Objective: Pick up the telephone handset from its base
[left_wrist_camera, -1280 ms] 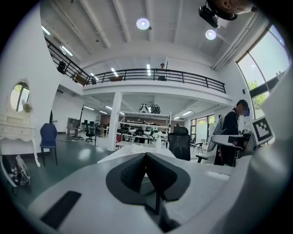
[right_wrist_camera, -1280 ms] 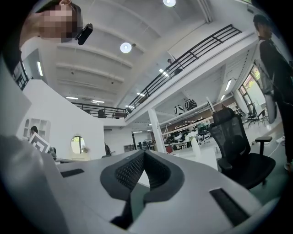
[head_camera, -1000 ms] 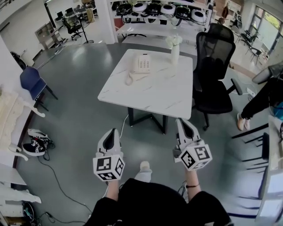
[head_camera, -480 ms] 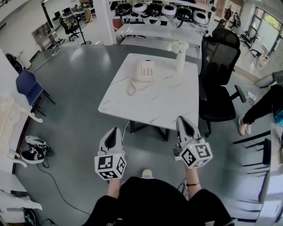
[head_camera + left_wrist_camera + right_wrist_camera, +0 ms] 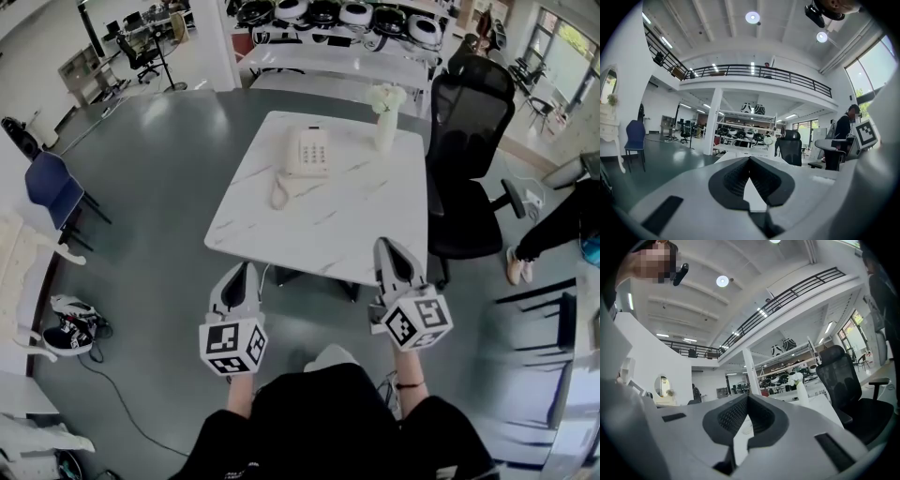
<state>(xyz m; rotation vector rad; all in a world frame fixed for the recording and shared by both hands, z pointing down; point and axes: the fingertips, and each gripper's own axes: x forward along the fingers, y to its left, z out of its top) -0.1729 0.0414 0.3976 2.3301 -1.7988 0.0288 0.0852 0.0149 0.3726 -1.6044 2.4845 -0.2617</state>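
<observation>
Telephone (image 5: 309,152) sits on the white marble table (image 5: 319,225), at about 11 o'clock from the table's centre. The handset (image 5: 293,156) lies in place along the base's left side, with nothing touching it. The coiled cord (image 5: 279,192) loops from the phone toward 6 o'clock. A vase of white flowers (image 5: 384,122) stands upright at 1 o'clock on the same table, well apart from the phone.

Left gripper (image 5: 241,274): at 7 o'clock from the table's centre, just at the near edge, pointing toward the table. Left gripper view shows the jaws closed, tips meeting, nothing between them. Its marker cube (image 5: 232,347) faces the head camera.

Right gripper (image 5: 387,246): at 5 o'clock, with its tip overlapping the table's near edge in the head view. I can't tell its height over the top. Right gripper view shows the jaws closed tip to tip and empty, with the vase and chair beyond them at 2 o'clock. Its marker cube (image 5: 417,323) is tilted.

Both grippers are well apart from the phone, with most of the tabletop between.

Surroundings:
- Black office chair (image 5: 469,159) at 3 o'clock, just beside the table.
- Blue chair (image 5: 52,187) at 9 o'clock, well apart.
- Shoes (image 5: 70,323) on the grey floor (image 5: 159,187) at 8 o'clock.
- Shelf (image 5: 328,23) with round black-and-white items at 12 o'clock.
- A person's leg (image 5: 562,220) at the right edge.
</observation>
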